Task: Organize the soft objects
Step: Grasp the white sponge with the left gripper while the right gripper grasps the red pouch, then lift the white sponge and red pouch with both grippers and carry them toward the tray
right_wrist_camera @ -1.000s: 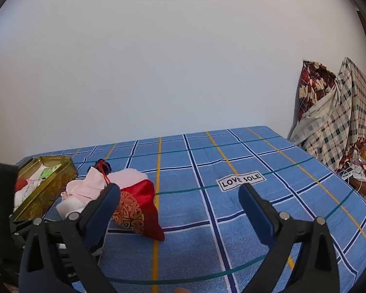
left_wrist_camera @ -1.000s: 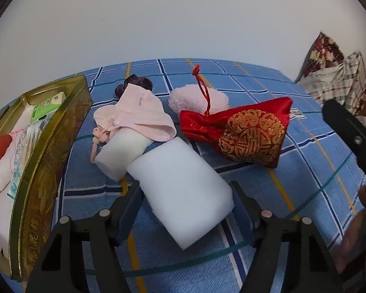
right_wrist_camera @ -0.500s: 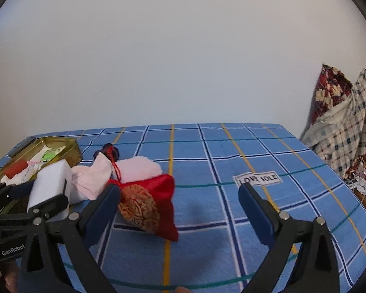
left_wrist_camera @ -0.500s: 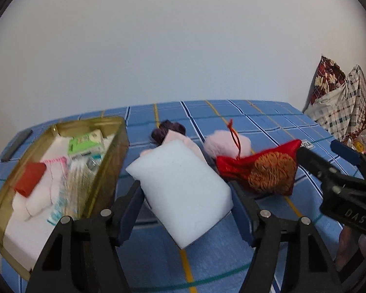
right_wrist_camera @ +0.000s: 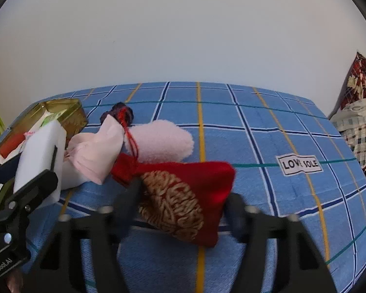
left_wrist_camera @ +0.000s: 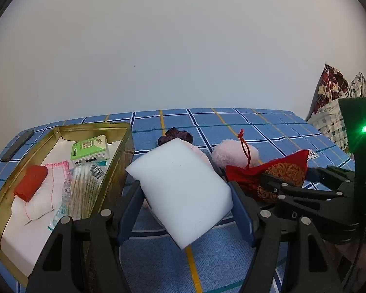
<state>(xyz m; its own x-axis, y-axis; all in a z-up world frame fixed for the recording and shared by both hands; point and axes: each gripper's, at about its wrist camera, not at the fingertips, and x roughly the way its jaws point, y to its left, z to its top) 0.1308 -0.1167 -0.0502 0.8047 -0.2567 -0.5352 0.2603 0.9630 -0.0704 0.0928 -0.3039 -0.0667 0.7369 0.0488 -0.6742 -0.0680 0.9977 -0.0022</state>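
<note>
My left gripper point(left_wrist_camera: 185, 195) is shut on a white foam block point(left_wrist_camera: 178, 175), held tilted above the blue checked bedspread point(left_wrist_camera: 268, 131), beside the open gold tin point(left_wrist_camera: 120, 156). The tin holds a red roll, white cloths, a green tissue pack and packets. The jaws of my right gripper point(right_wrist_camera: 183, 206) are closing on the red embroidered pouch point(right_wrist_camera: 202, 178), which lies on the bedspread; the blurred pads touch its two sides. Behind the pouch lie a fluffy pink piece point(right_wrist_camera: 161, 141), a pale pink cloth point(right_wrist_camera: 95, 153) and a dark scrunchie point(right_wrist_camera: 118, 112).
A heap of plaid and floral bedding point(right_wrist_camera: 361, 112) fills the right side. A "LOVE SOLE" label point(right_wrist_camera: 300, 164) is sewn on the bedspread. A dark flat bar point(left_wrist_camera: 17, 145) lies at the far left. A white wall stands behind.
The left gripper has lifted the foam block off the bedspread and swung toward the tin. The right gripper has come down over the red pouch and its jaws have narrowed around it.
</note>
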